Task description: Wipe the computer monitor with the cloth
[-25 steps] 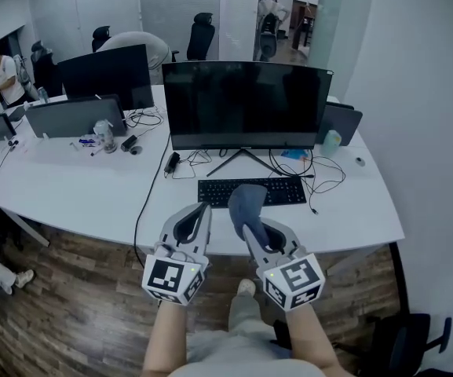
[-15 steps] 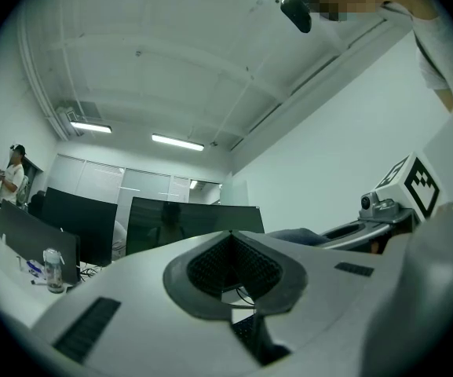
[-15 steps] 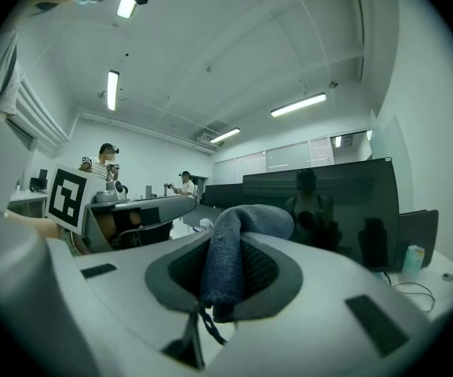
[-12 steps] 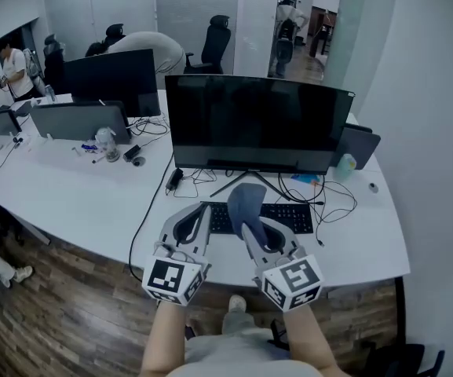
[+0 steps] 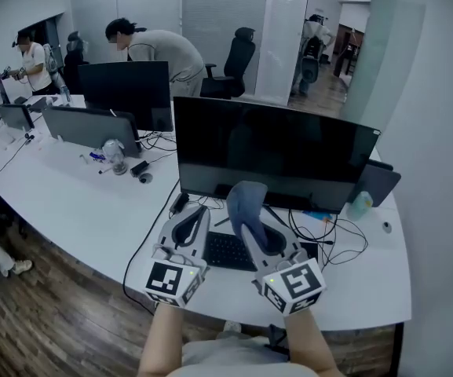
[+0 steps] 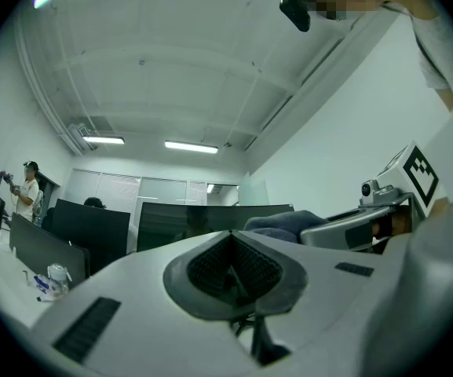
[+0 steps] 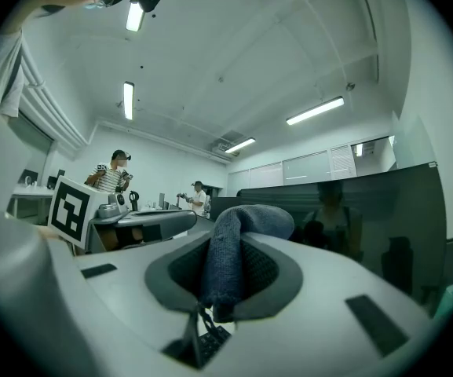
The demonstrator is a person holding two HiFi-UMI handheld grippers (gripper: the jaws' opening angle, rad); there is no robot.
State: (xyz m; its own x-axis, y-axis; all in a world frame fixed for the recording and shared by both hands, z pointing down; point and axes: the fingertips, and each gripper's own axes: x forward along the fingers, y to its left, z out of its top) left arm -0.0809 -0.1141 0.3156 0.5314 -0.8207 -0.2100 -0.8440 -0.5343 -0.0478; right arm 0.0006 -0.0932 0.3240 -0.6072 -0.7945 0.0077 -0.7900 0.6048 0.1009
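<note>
The keyboard [image 5: 224,251] is mostly hidden behind both tools. The right hand-held gripper [image 5: 248,225] grasps the cloth [image 5: 246,199], which is bunched above its tips, before the monitor [image 5: 289,151] (contact unclear). The left hand-held gripper [image 5: 195,220] is clenched and empty.

Keyboard [image 5: 228,250] and cables [image 5: 332,234] clutter desk [image 5: 93,210] below monitor [image 5: 277,151].

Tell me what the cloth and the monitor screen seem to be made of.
The cloth: soft blue-grey knit or woven fabric, matte; its fine ribbed texture shows and it folds limply. The monitor screen: smooth dark panel, glass or plastic, slightly glossy; it faintly mirrors a figure.
</note>
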